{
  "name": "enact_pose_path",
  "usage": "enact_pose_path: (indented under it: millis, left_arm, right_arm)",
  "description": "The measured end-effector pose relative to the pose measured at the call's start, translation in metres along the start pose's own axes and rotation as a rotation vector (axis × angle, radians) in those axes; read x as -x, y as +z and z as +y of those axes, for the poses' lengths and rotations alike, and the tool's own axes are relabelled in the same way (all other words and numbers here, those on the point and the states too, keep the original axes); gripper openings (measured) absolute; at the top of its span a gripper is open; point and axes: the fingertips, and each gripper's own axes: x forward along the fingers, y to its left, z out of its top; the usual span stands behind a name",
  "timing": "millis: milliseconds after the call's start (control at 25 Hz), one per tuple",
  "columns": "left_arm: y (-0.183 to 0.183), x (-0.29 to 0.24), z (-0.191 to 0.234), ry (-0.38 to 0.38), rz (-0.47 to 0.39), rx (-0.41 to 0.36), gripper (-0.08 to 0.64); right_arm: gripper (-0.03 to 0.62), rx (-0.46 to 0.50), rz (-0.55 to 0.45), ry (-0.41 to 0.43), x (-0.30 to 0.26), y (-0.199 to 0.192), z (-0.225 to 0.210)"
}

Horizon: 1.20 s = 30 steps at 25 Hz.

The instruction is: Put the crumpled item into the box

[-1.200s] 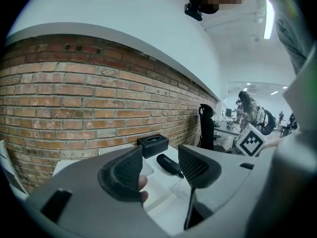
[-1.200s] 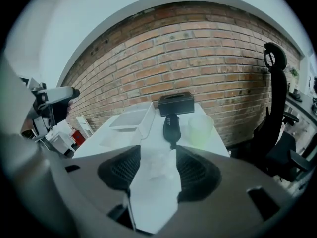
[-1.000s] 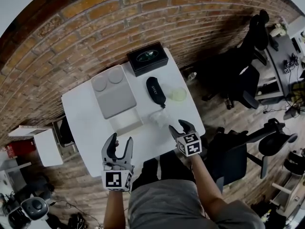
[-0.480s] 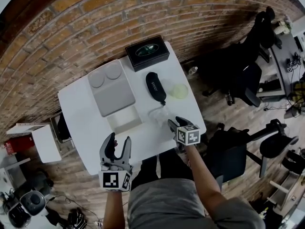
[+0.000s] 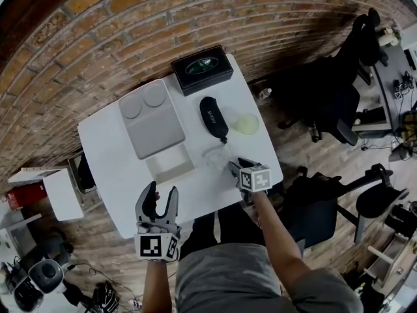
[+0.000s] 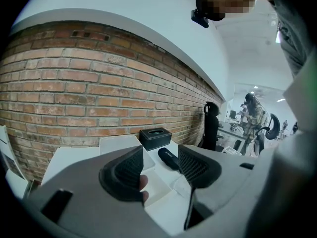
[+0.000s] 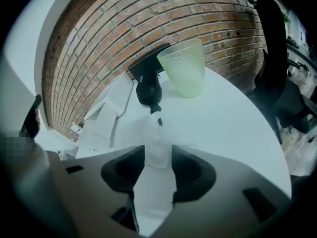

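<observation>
Your left gripper (image 6: 162, 168) has its jaws apart, empty; beyond them stand a white table (image 6: 67, 157), black box (image 6: 155, 138), brick wall (image 6: 89, 98).

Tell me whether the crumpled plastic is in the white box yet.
Out. The crumpled plastic lies on the white table beside the open white box, whose inside shows bare.

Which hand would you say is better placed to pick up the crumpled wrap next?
Right: the right tool straddles the crumpled wrap, jaws just closing on it. The left tool hovers open at the table's near edge.
</observation>
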Motion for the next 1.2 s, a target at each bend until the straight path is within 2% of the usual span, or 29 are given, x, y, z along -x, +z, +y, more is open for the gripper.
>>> enact_pose_path:
  millis: [200,440,560,960,1200]
  left_arm:
    - [0.003,-0.001,0.002,0.003,-0.003,0.000,0.219]
    - [0.001,0.000,0.003,0.006,-0.002,-0.002,0.219]
    - [0.001,0.001,0.004,0.007,-0.003,0.000,0.219]
    - [0.002,0.007,0.009,0.017,-0.012,-0.001,0.219]
    - [0.004,0.009,0.009,0.012,-0.023,0.002,0.219]
  right_arm:
    - [0.109,-0.034,0.023,0.000,-0.003,-0.004,0.000]
    - [0.050,-0.016,0.025,-0.013,-0.002,-0.004,-0.001]
    - [0.006,-0.046,0.011,-0.016,0.001,-0.003,-0.002]
    - [0.005,-0.099,-0.013,-0.018,0.006,-0.001,-0.002]
    - [0.005,-0.237,-0.050,0.060,0.012,-0.001,0.006]
